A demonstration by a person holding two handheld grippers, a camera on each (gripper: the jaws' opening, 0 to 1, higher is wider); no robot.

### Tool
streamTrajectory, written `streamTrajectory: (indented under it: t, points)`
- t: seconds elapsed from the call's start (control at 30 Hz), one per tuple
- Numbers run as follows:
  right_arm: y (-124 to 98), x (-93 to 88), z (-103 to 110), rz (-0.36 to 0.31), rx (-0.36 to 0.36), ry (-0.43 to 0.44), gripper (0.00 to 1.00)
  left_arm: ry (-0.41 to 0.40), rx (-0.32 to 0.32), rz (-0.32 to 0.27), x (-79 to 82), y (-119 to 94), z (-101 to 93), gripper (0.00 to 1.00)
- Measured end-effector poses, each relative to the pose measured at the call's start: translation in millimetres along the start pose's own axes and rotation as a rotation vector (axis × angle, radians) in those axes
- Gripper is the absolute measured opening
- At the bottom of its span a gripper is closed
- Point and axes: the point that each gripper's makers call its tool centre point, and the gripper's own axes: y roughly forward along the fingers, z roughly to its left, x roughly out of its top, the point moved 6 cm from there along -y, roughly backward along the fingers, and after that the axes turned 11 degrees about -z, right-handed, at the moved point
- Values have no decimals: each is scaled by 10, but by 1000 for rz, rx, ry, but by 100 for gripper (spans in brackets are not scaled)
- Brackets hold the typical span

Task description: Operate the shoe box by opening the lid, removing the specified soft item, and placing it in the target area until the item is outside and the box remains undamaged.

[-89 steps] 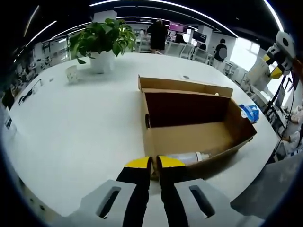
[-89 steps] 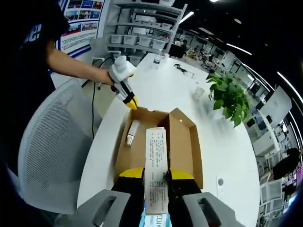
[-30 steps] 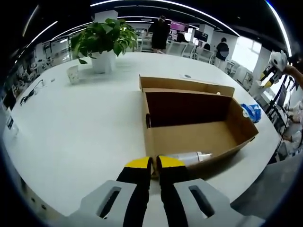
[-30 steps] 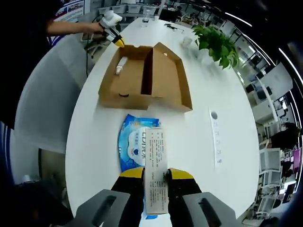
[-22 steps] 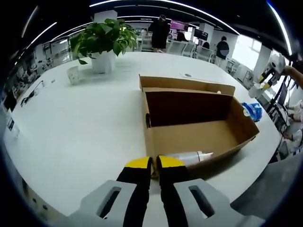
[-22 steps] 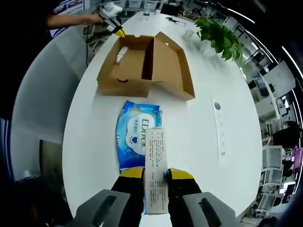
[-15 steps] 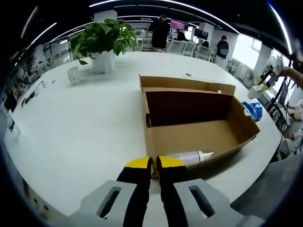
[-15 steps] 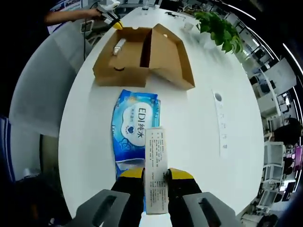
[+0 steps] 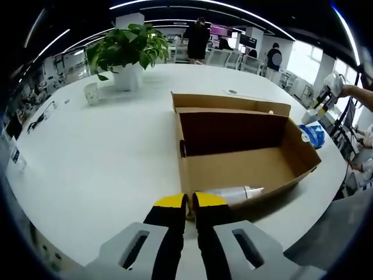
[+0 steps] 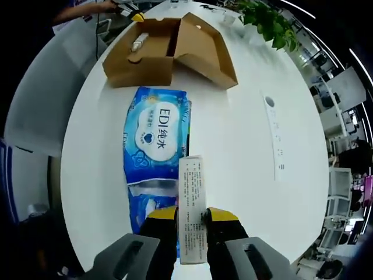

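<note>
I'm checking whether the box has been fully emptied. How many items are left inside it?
1. A white bottle lies along the near wall of the open shoe box, close to the left tool. The rest of the box floor looks bare.

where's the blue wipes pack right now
In the right gripper view, the blue wipes pack lies flat on the white table, outside the shoe box, just ahead of the right tool.

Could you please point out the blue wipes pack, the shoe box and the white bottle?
blue wipes pack [image 10: 154, 140], right gripper view, its printed front.
shoe box [image 9: 233, 170], left gripper view, its inside floor.
white bottle [image 9: 229, 193], left gripper view, its body.
</note>
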Motion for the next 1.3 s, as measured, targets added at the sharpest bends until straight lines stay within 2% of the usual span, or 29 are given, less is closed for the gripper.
streamTrajectory:
  t: [0.37,0.53,0.9,1.3]
  points:
    - [212,-207,-86,26,-5,11,14,3,9,2,7,16,15,3]
    - [267,-252,-98,29,3,24,14,4,14,3,9,27,19,3]
    - [365,-488,-93,78,11,35,15,-4,23,-2,16,40,12,3]
    - [342,-491,-45,76,16,27,15,7,24,7,19,40,9,3]
